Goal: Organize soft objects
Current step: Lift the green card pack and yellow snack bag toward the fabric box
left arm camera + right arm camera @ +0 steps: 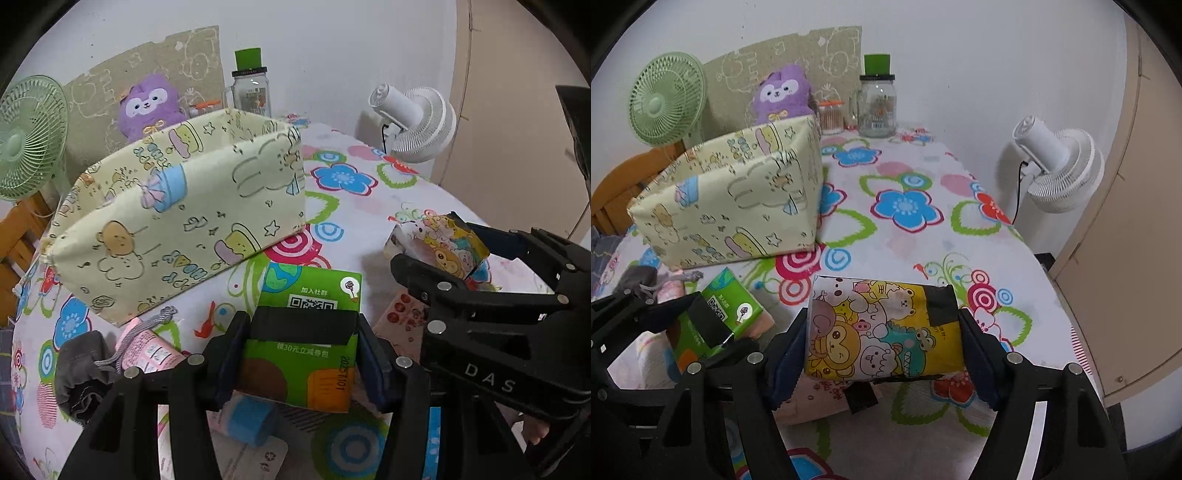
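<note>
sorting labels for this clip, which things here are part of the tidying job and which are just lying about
Part of the job:
green tissue pack in left gripper
cartoon tissue pack in right gripper
fabric bin
grey pouch

Just lying about:
green fan
white fan
glass jar
purple plush

Far beyond the gripper stand a green fan (666, 99), a green-lidded glass jar (877, 99) and a white fan (1060, 162) at right.
</note>
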Demonstrator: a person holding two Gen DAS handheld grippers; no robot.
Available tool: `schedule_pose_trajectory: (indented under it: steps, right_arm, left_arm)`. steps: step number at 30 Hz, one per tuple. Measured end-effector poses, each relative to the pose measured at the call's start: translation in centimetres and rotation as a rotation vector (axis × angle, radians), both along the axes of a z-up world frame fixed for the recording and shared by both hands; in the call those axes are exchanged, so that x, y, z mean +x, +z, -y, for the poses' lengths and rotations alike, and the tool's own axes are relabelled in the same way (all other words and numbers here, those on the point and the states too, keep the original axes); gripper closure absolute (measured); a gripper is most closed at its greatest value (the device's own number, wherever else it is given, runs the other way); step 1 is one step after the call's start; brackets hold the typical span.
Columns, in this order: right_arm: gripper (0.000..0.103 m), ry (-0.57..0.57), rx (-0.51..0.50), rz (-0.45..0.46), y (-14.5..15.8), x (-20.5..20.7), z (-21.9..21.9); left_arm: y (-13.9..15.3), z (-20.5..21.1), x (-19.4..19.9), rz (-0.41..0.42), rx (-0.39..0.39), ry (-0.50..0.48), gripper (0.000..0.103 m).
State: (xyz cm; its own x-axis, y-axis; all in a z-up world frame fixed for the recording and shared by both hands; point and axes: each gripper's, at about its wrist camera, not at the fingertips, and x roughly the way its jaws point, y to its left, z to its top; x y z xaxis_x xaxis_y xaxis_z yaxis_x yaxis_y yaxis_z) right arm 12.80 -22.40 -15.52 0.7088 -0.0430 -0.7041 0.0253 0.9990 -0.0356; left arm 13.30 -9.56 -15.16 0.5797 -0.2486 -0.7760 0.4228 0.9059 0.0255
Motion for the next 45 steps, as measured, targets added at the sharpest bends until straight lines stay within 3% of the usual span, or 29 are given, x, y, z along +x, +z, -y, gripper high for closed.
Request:
schedule_pose_trajectory:
  steps: [45]
  right_arm:
    - [0.026,0.141,-0.011,0.204,11.3,-6.2,-8.3]
  left_arm:
    - [10.9,-6.8,-7.1,0.174,-0.025,0.149,0.046]
